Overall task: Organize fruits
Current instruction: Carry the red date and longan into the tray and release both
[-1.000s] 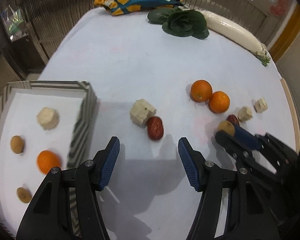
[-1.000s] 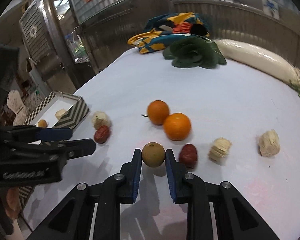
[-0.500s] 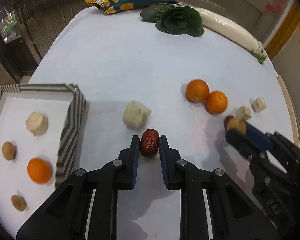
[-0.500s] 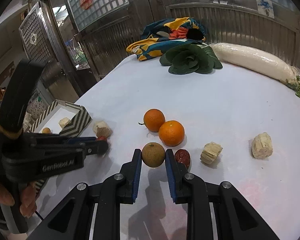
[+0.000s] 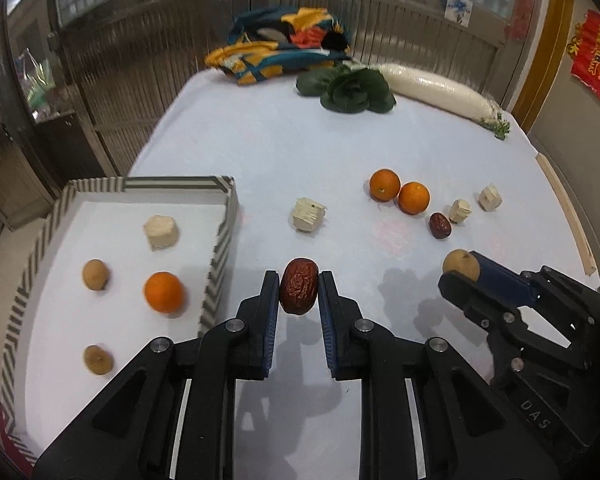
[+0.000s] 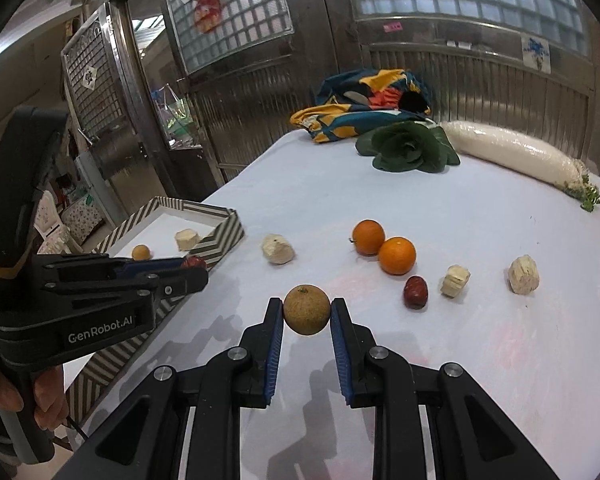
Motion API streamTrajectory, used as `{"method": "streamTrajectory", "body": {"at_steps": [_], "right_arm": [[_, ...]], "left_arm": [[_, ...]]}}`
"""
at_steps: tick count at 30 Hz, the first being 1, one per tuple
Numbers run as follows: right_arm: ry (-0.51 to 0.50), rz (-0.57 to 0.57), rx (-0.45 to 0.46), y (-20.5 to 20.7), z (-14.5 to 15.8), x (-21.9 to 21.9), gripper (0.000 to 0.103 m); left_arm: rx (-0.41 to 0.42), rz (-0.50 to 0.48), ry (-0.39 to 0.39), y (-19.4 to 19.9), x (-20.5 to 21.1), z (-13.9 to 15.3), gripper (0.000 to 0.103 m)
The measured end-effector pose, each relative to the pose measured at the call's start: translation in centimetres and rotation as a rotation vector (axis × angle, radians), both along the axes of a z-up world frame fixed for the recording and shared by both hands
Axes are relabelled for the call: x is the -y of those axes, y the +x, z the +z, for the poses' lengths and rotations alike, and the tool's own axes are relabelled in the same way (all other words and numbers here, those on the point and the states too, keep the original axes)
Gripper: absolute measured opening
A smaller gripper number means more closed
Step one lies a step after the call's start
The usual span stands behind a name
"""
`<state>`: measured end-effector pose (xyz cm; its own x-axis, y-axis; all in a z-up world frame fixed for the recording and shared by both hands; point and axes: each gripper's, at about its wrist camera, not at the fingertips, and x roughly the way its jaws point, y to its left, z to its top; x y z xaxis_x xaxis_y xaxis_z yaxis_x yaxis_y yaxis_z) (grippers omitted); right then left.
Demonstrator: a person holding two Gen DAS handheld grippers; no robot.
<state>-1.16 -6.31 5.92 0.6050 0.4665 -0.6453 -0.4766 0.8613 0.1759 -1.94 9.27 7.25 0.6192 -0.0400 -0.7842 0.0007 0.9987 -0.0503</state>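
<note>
My left gripper (image 5: 299,286) is shut on a red date (image 5: 299,291) and holds it above the table, just right of the striped tray (image 5: 220,236). My right gripper (image 6: 306,312) is shut on a round brown longan (image 6: 307,309), lifted off the table; it also shows in the left wrist view (image 5: 461,266). The tray holds an orange (image 5: 164,292), two longans (image 5: 95,275) and a pale chunk (image 5: 161,232). On the table lie two oranges (image 6: 396,255), a second date (image 6: 415,292) and pale chunks (image 6: 455,280).
A white radish (image 5: 436,91), a dark leafy green (image 5: 354,92) and a colourful cloth (image 5: 284,44) lie at the far end of the white table. The tray overhangs the table's left edge. Metal gates stand behind.
My left gripper closed on the red date and lifted it toward the tray. My right gripper lifted the longan off the table and drew back from the oranges.
</note>
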Motion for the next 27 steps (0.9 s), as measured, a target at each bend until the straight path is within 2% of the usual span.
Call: {"method": "streamTrajectory", "body": {"at_steps": [16,27], "right_arm": [[-0.005,0.061,0.026,-3.0,1.0,-4.6,0.023],[-0.009,0.122,0.05,-4.1,2.0,-8.3,0.023]], "left_arm": [[0.136,0.085,0.071,-4.2,-3.7,1.6,0.019],[0.156,0.169,0.071,-5.7,-8.7,2.0,0.019]]}}
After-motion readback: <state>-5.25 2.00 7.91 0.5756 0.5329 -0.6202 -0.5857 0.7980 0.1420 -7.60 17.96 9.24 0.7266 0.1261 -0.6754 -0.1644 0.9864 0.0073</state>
